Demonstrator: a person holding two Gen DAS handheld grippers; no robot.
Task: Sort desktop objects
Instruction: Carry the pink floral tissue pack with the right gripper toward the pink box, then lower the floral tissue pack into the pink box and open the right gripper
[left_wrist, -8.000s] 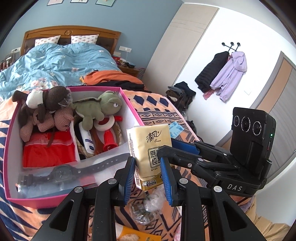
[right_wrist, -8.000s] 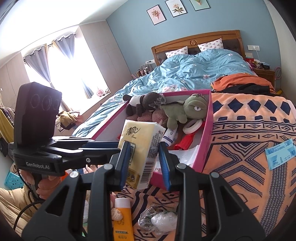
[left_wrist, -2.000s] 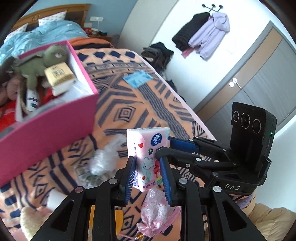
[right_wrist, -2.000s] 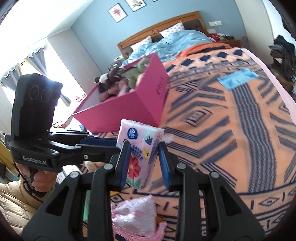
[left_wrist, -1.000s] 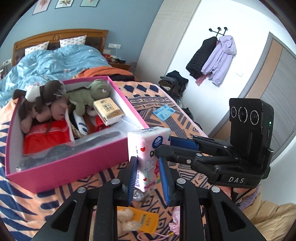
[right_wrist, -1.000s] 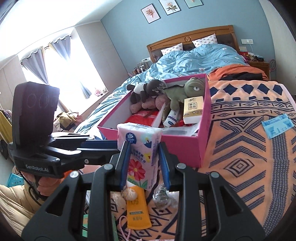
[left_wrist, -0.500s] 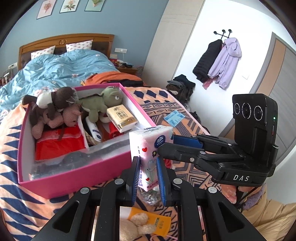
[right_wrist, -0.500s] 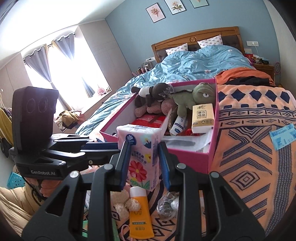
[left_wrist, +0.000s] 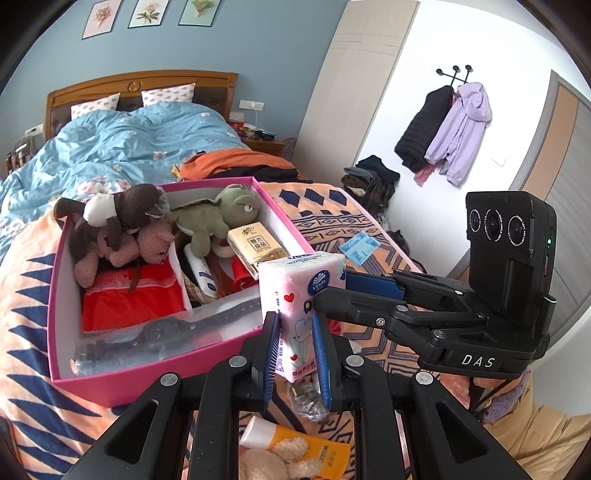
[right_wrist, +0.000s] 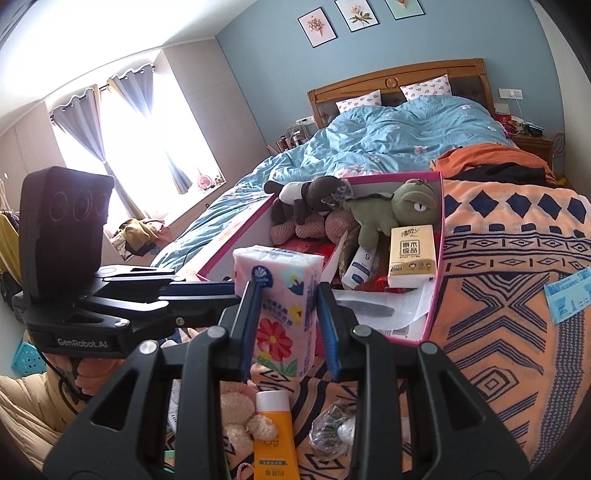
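Left wrist view has my left gripper (left_wrist: 295, 354) at the lower middle of the frame, its blue pads clamped on the lower part of a pink pack of pocket tissues (left_wrist: 300, 295) that stands upright between them. My right gripper (left_wrist: 334, 286) reaches in from the right side of the frame and its black fingers meet the same pack higher up; the pack hangs just in front of the near wall of the pink storage box (left_wrist: 155, 373), which fills the middle left. Inside the box, at the upper left, lie a brown plush toy (left_wrist: 122, 221) and a green plush dinosaur (left_wrist: 218, 218), with a beige tissue pack (left_wrist: 256, 247) to their right, a red fabric item (left_wrist: 133, 299) below them and a black wristwatch (left_wrist: 166, 326) in a clear bag along the near wall. At the bottom middle an orange tube (left_wrist: 306, 445) and a crumpled clear wrapper (left_wrist: 306, 400) lie on the patterned blanket (left_wrist: 332, 214). Right wrist view shows my right gripper (right_wrist: 288, 325) at the lower middle, also gripping the flowered pack (right_wrist: 286, 295), while my left gripper (right_wrist: 207, 288) comes in from the left edge to the pack's side. The box (right_wrist: 432, 295) sits behind the pack, right of middle, and a blue paper slip (right_wrist: 570, 295) lies at the right edge.
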